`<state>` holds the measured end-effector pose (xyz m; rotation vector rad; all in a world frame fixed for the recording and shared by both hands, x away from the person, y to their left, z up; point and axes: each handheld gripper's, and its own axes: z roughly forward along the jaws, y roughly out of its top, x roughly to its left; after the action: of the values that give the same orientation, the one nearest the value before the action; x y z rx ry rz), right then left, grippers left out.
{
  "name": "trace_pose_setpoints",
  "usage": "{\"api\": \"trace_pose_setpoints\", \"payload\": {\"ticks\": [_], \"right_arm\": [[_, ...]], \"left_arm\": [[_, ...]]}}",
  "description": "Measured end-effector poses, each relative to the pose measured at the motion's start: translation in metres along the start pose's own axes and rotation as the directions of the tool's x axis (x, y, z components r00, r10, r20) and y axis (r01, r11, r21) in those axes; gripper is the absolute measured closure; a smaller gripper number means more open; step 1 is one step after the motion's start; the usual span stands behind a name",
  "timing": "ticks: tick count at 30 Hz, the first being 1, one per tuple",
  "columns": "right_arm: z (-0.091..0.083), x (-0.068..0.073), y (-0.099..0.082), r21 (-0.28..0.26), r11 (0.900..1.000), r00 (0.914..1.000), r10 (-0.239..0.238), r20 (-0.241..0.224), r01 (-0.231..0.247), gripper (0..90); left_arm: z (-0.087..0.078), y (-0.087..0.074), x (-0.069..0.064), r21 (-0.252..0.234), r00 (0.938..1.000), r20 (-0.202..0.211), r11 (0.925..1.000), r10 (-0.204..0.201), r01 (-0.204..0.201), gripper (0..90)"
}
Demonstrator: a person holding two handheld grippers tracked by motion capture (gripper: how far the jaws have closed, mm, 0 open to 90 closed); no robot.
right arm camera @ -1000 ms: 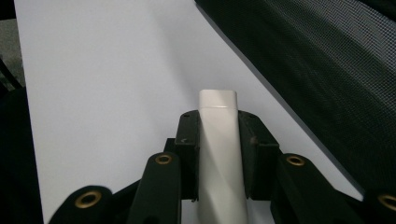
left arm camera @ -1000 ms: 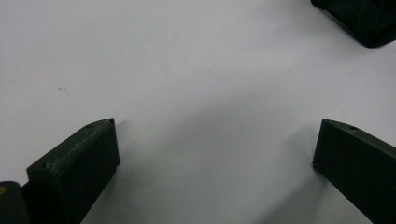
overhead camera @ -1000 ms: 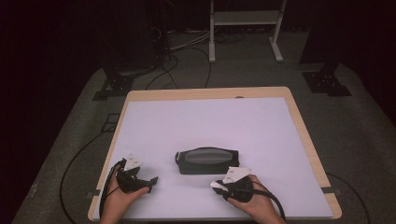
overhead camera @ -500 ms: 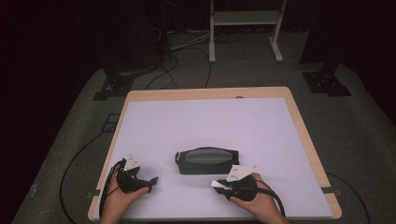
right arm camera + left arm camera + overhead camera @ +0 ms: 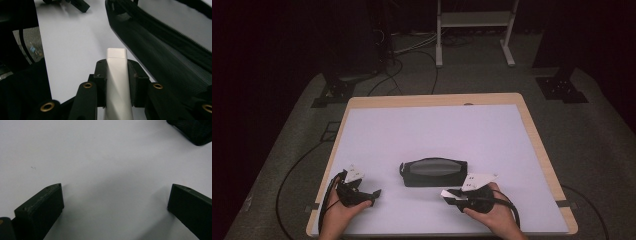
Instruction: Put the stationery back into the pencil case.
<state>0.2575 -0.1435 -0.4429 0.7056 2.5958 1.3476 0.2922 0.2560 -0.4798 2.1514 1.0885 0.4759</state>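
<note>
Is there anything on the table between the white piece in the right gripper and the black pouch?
Nothing visible. The right gripper holds the white block just beside the black mesh pouch, with bare white table between them.

White bar clamped, black pouch on worktop
White flat bar (image 5: pixel 117 82) sits pinched in the right hand-held gripper (image 5: pixel 117 75); black mesh pouch (image 5: pixel 433 171) lies flat mid-worktop (image 5: pixel 427 130), just beside it.

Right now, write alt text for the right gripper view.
The right tool is shut on a white bar held just above a white table. A black mesh pouch lies close on the right.
</note>
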Motion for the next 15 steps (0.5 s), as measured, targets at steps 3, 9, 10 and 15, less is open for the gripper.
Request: {"api": "trace_pose_setpoints", "payload": {"ticks": [3,9,10,15], "right_arm": [[-0.005,-0.002,0.004,-0.019,0.9998,0.9999,0.004,-0.01,-0.004,70.4],[-0.012,-0.005,0.012,-0.052,0.9986,0.9996,0.006,-0.026,-0.007,70.5],[-0.013,-0.005,0.014,-0.056,0.9984,0.9996,0.007,-0.027,-0.008,70.5],[-0.019,-0.008,0.024,-0.078,0.9969,0.9997,-0.003,-0.024,0.001,70.4]], "left_arm": [[0.0,0.0,0.0,0.0,1.0,0.0,1.0,0.0,0.0,0.0],[0.0,0.0,0.0,0.0,1.0,0.0,1.0,0.0,0.0,0.0],[0.0,0.0,0.0,0.0,1.0,0.0,1.0,0.0,0.0,0.0],[0.0,0.0,0.0,0.0,1.0,0.0,1.0,0.0,0.0,0.0]]}}
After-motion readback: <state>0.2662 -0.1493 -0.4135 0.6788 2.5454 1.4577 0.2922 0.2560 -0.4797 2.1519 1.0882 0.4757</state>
